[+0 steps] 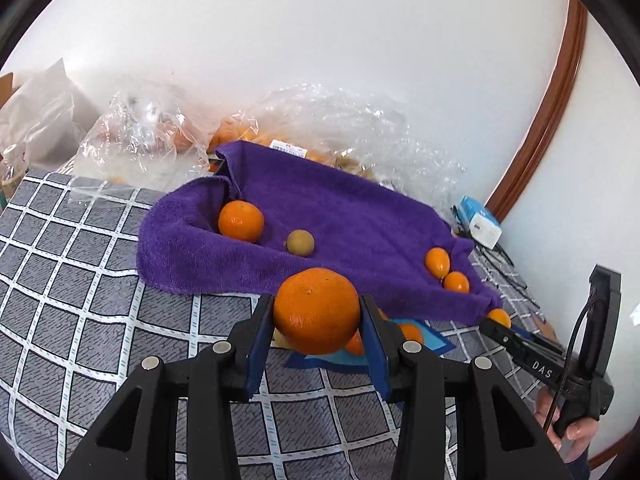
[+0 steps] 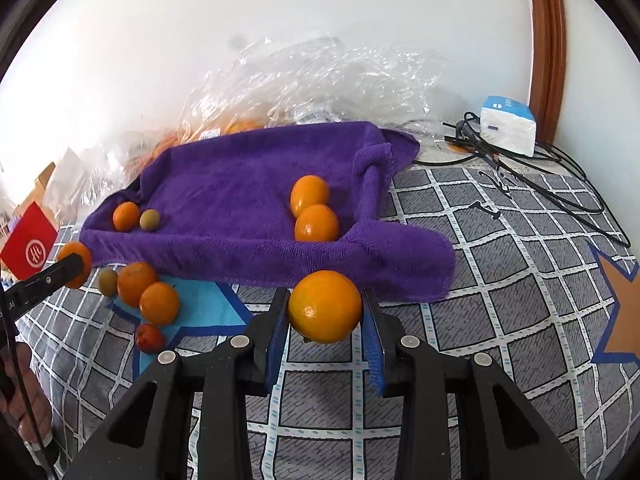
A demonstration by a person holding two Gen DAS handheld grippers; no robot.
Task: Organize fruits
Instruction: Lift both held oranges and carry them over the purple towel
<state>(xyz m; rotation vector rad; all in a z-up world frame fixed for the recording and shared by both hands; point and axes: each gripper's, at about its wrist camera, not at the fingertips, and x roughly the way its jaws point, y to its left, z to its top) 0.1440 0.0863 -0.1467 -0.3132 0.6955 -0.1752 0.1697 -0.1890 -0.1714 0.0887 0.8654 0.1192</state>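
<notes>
Grippers both loaded: left gripper (image 1: 318,312) clamps an orange (image 1: 316,310), right gripper (image 2: 325,307) clamps a second orange (image 2: 325,306), both just short of the purple towel (image 2: 248,196). Loose on the checked cover (image 2: 500,280), near the towel's front edge: two oranges (image 2: 148,292), a greenish fruit (image 2: 107,281), a small red fruit (image 2: 149,337). On the towel: mandarin (image 1: 241,221) and brownish fruit (image 1: 300,243) at one end, two kumquat-like fruits (image 1: 446,270) at the other. Roughly half sorted, I'd say. Plastic bags (image 2: 320,80) behind.
</notes>
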